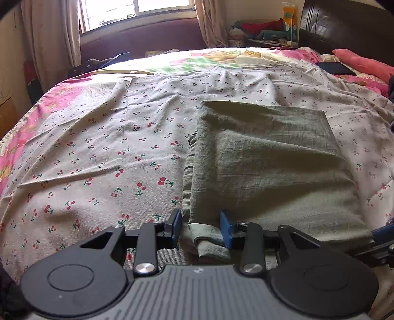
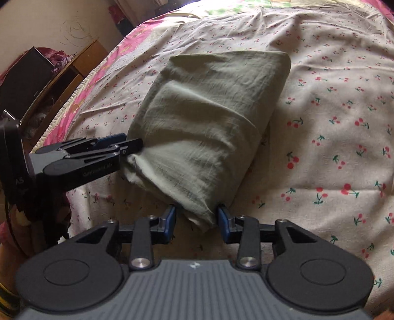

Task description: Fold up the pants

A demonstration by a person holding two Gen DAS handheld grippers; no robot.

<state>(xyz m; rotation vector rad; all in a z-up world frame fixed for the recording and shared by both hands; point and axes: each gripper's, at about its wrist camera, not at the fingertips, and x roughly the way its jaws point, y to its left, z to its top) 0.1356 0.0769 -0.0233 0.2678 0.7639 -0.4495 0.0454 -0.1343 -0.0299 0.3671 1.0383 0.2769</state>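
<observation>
folded green pants lie on the cherry-print sheet.
the left gripper and the right gripper each straddle a near corner of the bundle, jaws spread (pads seemingly not pressing the cloth, though the hem hides part of one).

Sunlit window, curtains, cherry-print bed, dark headboard.
</observation>
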